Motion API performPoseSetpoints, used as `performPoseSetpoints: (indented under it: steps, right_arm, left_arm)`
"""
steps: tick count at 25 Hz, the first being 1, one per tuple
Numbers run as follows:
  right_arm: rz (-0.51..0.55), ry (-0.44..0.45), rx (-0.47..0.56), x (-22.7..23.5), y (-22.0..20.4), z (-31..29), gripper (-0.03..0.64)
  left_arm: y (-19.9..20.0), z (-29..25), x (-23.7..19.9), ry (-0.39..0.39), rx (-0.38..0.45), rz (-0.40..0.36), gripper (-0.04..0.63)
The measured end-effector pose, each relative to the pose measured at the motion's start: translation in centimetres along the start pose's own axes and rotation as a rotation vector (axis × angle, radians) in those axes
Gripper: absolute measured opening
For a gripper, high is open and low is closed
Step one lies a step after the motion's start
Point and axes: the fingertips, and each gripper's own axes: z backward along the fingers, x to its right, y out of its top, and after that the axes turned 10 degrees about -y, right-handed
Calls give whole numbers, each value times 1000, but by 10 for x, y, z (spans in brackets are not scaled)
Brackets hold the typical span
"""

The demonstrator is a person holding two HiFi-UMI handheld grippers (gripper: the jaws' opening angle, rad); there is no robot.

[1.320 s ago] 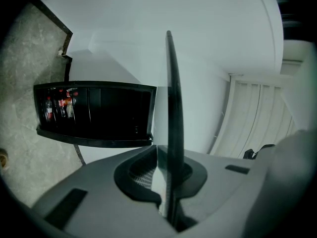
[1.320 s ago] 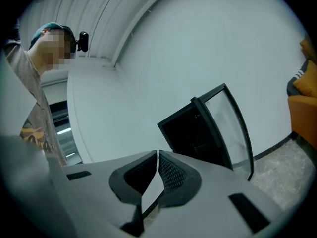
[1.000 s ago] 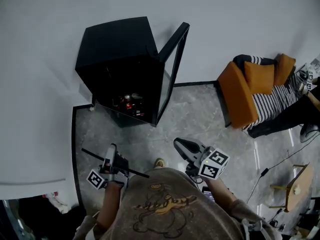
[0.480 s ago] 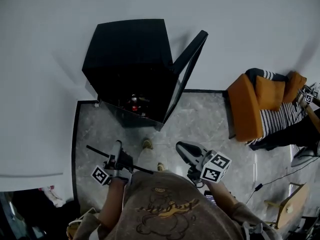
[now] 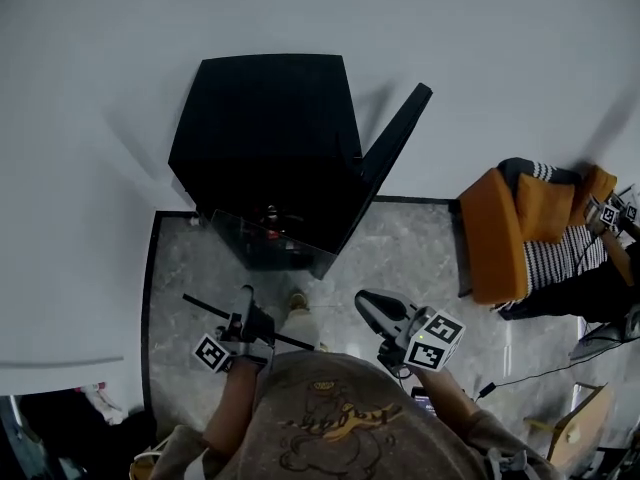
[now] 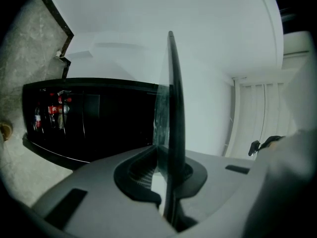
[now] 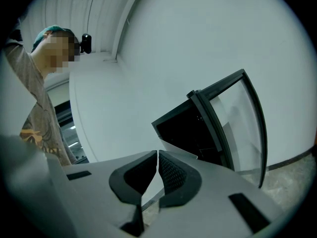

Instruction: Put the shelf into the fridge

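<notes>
The black fridge point(image 5: 265, 153) stands against the white wall with its glass door point(image 5: 392, 163) swung open to the right. Bottles point(image 5: 272, 218) show low inside it. The shelf point(image 5: 205, 308), a thin glass panel in a dark frame, is edge-on in my left gripper point(image 5: 245, 313), which is shut on it in front of the fridge. In the left gripper view the shelf point(image 6: 172, 103) rises from between the jaws of the left gripper point(image 6: 166, 165), with the fridge point(image 6: 94, 118) beyond. My right gripper point(image 5: 378, 308) is shut and holds nothing. The right gripper point(image 7: 157, 157) faces the open door point(image 7: 237, 118).
An orange armchair point(image 5: 505, 233) with striped cushions sits at the right. A wooden stool point(image 5: 575, 423) and a cable point(image 5: 520, 373) are on the marble floor at the lower right. A person's feet point(image 5: 297, 300) stand just before the fridge.
The person has stepped closer to the fridge, which now looks larger and more central. The left gripper still holds the shelf and has drifted slightly right; the right gripper stays shut.
</notes>
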Motion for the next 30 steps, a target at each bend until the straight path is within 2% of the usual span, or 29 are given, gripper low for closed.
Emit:
performPoseSetpoints:
  steps: [15, 22, 30]
  right_arm:
    - [-17, 12, -70, 16, -9, -42, 26]
    - [-18, -6, -105, 31, -12, -50, 26]
    - [-9, 19, -123, 39, -16, -64, 26]
  left_arm:
    - [29, -6, -82, 47, 78, 12, 17]
    - [25, -20, -114, 51, 96, 23, 17]
    - [27, -27, -145, 63, 107, 28, 18]
